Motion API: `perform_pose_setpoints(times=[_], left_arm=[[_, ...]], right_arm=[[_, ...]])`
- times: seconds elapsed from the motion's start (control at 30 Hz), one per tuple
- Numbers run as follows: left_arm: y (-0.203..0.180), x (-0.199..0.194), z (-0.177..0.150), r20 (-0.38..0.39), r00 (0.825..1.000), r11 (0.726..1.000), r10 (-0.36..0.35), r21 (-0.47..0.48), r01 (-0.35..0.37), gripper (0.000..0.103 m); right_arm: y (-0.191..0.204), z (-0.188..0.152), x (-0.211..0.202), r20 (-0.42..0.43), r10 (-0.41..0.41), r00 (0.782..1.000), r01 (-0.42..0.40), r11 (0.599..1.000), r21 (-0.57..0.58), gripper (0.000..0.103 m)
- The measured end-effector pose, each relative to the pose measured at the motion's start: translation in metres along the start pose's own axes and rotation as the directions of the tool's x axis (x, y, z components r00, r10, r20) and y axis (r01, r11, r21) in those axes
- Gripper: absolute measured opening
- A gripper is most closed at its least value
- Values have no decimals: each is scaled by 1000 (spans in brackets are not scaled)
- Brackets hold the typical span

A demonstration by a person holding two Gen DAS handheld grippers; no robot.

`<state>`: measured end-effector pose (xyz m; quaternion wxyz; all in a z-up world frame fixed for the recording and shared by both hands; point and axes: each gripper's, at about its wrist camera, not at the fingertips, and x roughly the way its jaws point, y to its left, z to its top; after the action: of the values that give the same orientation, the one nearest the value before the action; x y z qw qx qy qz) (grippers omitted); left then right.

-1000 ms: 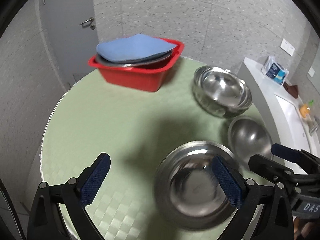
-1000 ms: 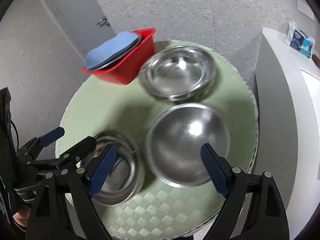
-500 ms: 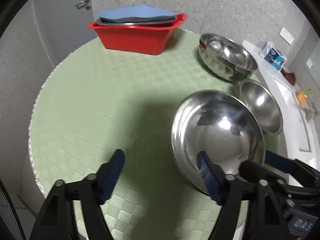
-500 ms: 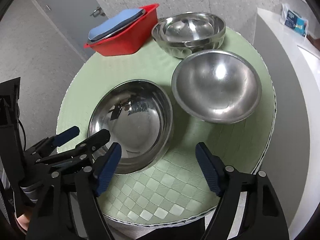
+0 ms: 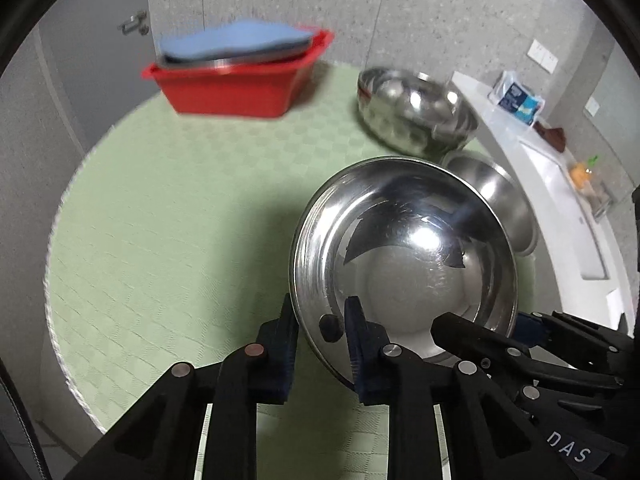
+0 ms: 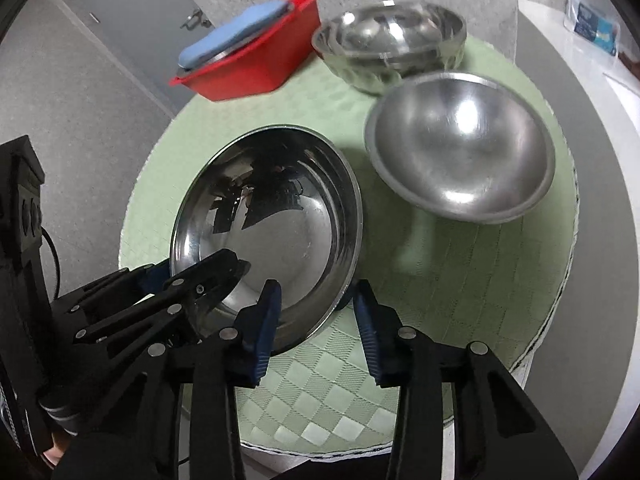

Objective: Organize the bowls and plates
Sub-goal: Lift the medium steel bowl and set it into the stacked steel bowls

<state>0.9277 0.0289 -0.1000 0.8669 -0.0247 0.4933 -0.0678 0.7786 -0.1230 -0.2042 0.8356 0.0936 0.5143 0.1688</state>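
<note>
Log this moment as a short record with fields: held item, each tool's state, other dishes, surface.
held item: shiny steel bowl, tilted
left tool: closed on the bowl's near rim
right tool: straddles the rim, grip unclear
other dishes: matte steel bowl; stacked bowls; red bin holding plates under a blue cloth
surface: round green-mat table

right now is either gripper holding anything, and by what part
Both grippers straddle the near rim of the shiny bowl: left gripper looks clamped on it, right gripper is narrowed around it but contact is unclear.
</note>
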Motion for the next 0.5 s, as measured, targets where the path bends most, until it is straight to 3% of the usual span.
perform_pose_setpoints(times=[0.27, 0.5], left_arm=[[-11, -33, 45, 109, 993, 999, -34, 28, 31, 19], [-39, -15, 87, 147, 988, 998, -43, 55, 35, 19]], right_arm=[[7, 32, -45, 120, -21, 993, 27, 998, -54, 38], [-17, 89, -59, 193, -50, 980, 66, 995, -78, 38]])
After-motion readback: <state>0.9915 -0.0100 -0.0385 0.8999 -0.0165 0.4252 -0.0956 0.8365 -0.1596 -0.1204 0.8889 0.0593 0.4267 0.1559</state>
